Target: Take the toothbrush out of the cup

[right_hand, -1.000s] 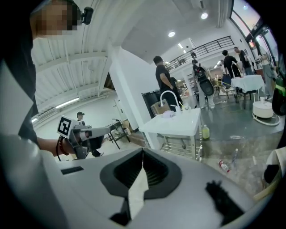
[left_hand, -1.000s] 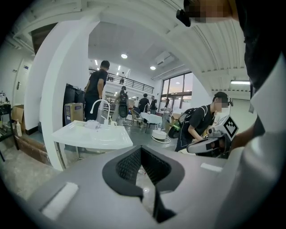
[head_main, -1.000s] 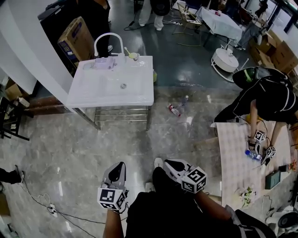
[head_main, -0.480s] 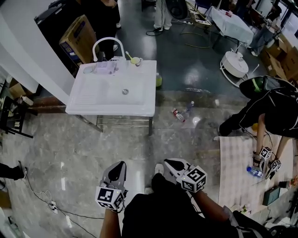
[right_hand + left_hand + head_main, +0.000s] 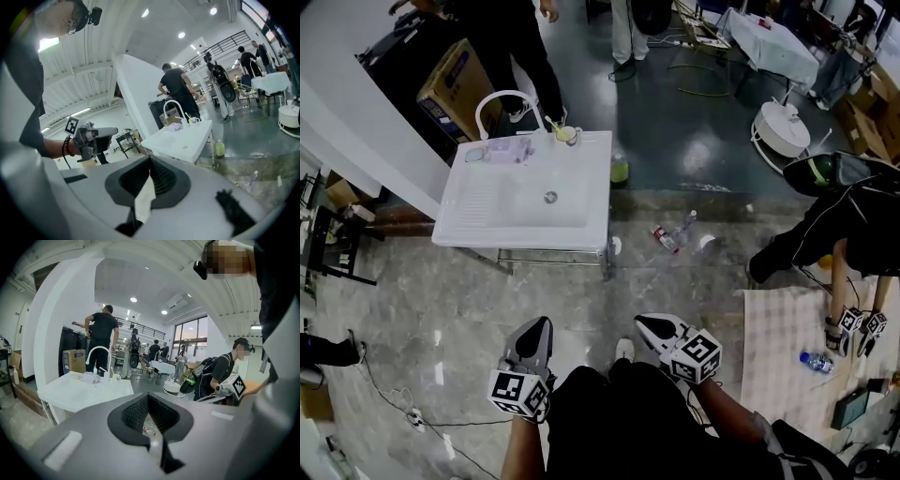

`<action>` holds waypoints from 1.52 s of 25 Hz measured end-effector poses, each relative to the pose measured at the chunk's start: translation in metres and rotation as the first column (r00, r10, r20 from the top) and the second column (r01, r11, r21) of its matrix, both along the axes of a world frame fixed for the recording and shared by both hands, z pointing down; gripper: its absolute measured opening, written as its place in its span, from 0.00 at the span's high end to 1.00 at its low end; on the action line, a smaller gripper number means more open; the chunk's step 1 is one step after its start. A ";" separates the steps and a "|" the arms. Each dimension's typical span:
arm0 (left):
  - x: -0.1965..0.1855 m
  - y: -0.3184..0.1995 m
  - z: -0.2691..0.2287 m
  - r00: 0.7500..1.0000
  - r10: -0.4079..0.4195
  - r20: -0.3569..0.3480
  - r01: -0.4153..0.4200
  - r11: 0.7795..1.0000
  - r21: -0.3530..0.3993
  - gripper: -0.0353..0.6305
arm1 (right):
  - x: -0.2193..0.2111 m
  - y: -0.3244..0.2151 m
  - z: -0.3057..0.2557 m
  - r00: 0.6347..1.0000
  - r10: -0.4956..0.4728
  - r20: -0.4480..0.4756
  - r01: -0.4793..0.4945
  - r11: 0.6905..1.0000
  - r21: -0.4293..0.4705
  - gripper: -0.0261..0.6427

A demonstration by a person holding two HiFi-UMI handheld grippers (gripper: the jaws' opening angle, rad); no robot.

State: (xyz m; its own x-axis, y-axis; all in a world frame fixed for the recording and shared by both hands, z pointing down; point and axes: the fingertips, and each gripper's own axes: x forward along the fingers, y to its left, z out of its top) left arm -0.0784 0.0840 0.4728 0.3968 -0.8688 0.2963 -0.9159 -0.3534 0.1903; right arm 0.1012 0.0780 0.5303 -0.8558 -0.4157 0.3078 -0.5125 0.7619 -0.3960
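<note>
A white sink unit [image 5: 581, 211] with a curved white faucet [image 5: 499, 97] stands a few steps ahead of me. At its back edge a small cup [image 5: 566, 135] holds a toothbrush. The same cup [image 5: 193, 120] shows far off in the right gripper view, and the cup [image 5: 113, 377] is tiny beside the faucet in the left gripper view. My left gripper [image 5: 534, 334] and right gripper [image 5: 653, 327] hang low, close to my body and far from the sink. Both are shut and hold nothing. The left gripper [image 5: 149, 397] and right gripper [image 5: 150, 162] point toward the sink.
A person [image 5: 508, 42] stands just behind the sink beside a cardboard box [image 5: 450, 79]. A green bottle [image 5: 620, 171] and loose bottles [image 5: 664, 238] lie on the floor right of the sink. Another person [image 5: 844, 220] crouches at the right over a cloth [image 5: 783, 361]. Cables [image 5: 403, 417] trail at the left.
The view has shifted, with the sink a little lower in the picture. A person has stepped up behind the sink. Both grippers stay shut near my body.
</note>
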 end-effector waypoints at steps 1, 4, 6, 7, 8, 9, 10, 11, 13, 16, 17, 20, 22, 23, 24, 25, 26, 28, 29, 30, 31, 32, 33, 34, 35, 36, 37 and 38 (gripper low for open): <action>0.000 -0.002 -0.001 1.000 -0.005 -0.005 0.005 1.000 0.001 0.93 | 0.003 -0.002 -0.001 1.000 0.002 0.000 -0.002 1.000 0.002 0.94; 0.001 -0.007 -0.001 1.000 -0.018 -0.014 0.018 1.000 0.002 0.93 | 0.009 -0.007 -0.001 1.000 0.007 -0.010 -0.007 1.000 0.008 0.94; 0.000 -0.010 0.000 1.000 -0.023 -0.013 0.023 1.000 0.003 0.93 | 0.011 -0.011 0.000 1.000 0.009 -0.016 -0.008 1.000 0.008 0.94; 0.000 -0.011 0.001 1.000 -0.025 -0.012 0.025 1.000 0.003 0.93 | 0.011 -0.013 0.001 1.000 0.008 -0.018 -0.008 1.000 0.006 0.94; 0.000 -0.012 0.003 1.000 -0.027 -0.014 0.027 1.000 0.003 0.93 | 0.011 -0.013 0.001 1.000 0.007 -0.019 -0.007 1.000 0.004 0.94; 0.000 -0.014 0.004 0.999 -0.028 -0.017 0.028 1.000 0.001 0.93 | 0.011 -0.014 0.001 1.000 0.006 -0.020 -0.006 1.000 0.002 0.94; 0.000 -0.015 0.006 0.999 -0.029 -0.020 0.029 1.000 0.000 0.93 | 0.011 -0.015 0.001 1.000 0.004 -0.022 -0.004 1.000 0.003 0.94; 0.000 -0.018 0.007 0.999 -0.028 -0.021 0.028 1.000 0.000 0.93 | 0.011 -0.017 0.000 1.000 0.004 -0.023 -0.003 1.000 0.005 0.94; -0.001 -0.025 0.008 0.999 -0.025 -0.020 0.025 1.000 0.004 0.93 | 0.010 -0.021 -0.002 1.000 0.007 -0.022 -0.007 1.000 0.010 0.94; 0.001 -0.036 0.008 1.000 -0.016 -0.021 0.017 1.000 0.016 0.93 | 0.010 -0.028 0.000 1.000 0.018 -0.023 -0.017 1.000 0.014 0.94; 0.002 -0.040 0.009 1.000 -0.012 -0.022 0.013 1.000 0.021 0.93 | 0.011 -0.030 0.001 0.999 0.019 -0.026 -0.019 1.000 0.016 0.94; 0.003 -0.051 0.008 1.000 0.002 -0.024 -0.001 0.999 0.035 0.93 | 0.007 -0.041 0.002 0.999 0.020 -0.030 -0.019 1.000 0.017 0.94; 0.003 -0.059 0.009 1.000 0.007 -0.022 -0.006 0.999 0.036 0.93 | 0.004 -0.049 0.002 0.999 0.019 -0.032 -0.019 1.000 0.021 0.94; 0.002 -0.063 0.011 1.000 0.007 -0.023 -0.006 0.999 0.035 0.93 | 0.003 -0.053 0.002 0.999 0.019 -0.034 -0.018 1.000 0.021 0.94; 0.001 -0.067 0.012 1.000 0.007 -0.025 -0.006 0.999 0.033 0.93 | 0.001 -0.058 0.003 0.999 0.018 -0.036 -0.017 1.000 0.021 0.94; 0.000 -0.072 0.014 1.000 0.006 -0.029 -0.005 0.999 0.032 0.93 | -0.001 -0.062 0.003 0.999 0.015 -0.038 -0.014 1.000 0.022 0.94; -0.002 -0.077 0.015 0.999 0.005 -0.033 -0.004 1.000 0.031 0.93 | -0.003 -0.067 0.004 0.999 0.011 -0.041 -0.010 1.000 0.023 0.94; -0.007 -0.089 0.017 0.999 0.003 -0.040 -0.002 1.000 0.026 0.93 | -0.009 -0.077 0.003 0.999 0.006 -0.044 -0.005 1.000 0.023 0.94; -0.010 -0.095 0.018 0.999 0.003 -0.043 -0.002 1.000 0.023 0.93 | -0.012 -0.083 0.002 0.999 0.006 -0.044 -0.005 1.000 0.022 0.94; -0.012 -0.101 0.019 0.999 0.004 -0.046 -0.003 1.000 0.020 0.93 | -0.015 -0.089 0.002 0.999 0.006 -0.045 -0.005 1.000 0.021 0.94; -0.015 -0.108 0.020 0.999 0.005 -0.048 -0.004 1.000 0.018 0.93 | -0.018 -0.095 0.003 0.999 0.006 -0.048 -0.005 1.000 0.020 0.94; -0.017 -0.114 0.021 0.999 0.006 -0.049 -0.005 1.000 0.015 0.93 | -0.020 -0.102 0.003 0.999 0.006 -0.053 -0.005 1.000 0.019 0.94; -0.020 -0.121 0.022 0.999 0.007 -0.051 -0.006 1.000 0.014 0.93 | -0.023 -0.109 0.004 0.998 0.007 -0.058 -0.006 1.000 0.017 0.94; -0.023 -0.127 0.022 0.999 0.008 -0.053 -0.007 1.000 0.013 0.93 | -0.027 -0.115 0.004 0.998 0.007 -0.061 -0.006 1.000 0.015 0.94; -0.026 -0.134 0.023 0.998 0.008 -0.056 -0.008 1.000 0.010 0.93 | -0.030 -0.122 0.004 0.998 0.006 -0.063 -0.006 1.000 0.013 0.94; -0.030 -0.140 0.024 0.998 0.008 -0.059 -0.008 1.000 0.006 0.93 | -0.034 -0.128 0.004 0.998 0.006 -0.064 -0.006 1.000 0.010 0.94; -0.034 -0.146 0.025 0.998 0.008 -0.062 -0.008 1.000 0.002 0.93 | -0.038 -0.134 0.004 0.998 0.007 -0.064 -0.007 1.000 0.007 0.94; -0.038 -0.153 0.026 0.998 0.007 -0.064 -0.007 1.000 -0.001 0.93 | -0.042 -0.140 0.003 0.998 0.008 -0.063 -0.007 1.000 0.005 0.94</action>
State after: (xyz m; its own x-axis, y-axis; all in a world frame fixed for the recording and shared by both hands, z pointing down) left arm -0.1160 -0.0686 0.4988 0.4212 -0.8656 0.2709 -0.8992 -0.3597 0.2490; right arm 0.0591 -0.0622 0.5336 -0.8315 -0.4238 0.3592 -0.5422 0.7599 -0.3587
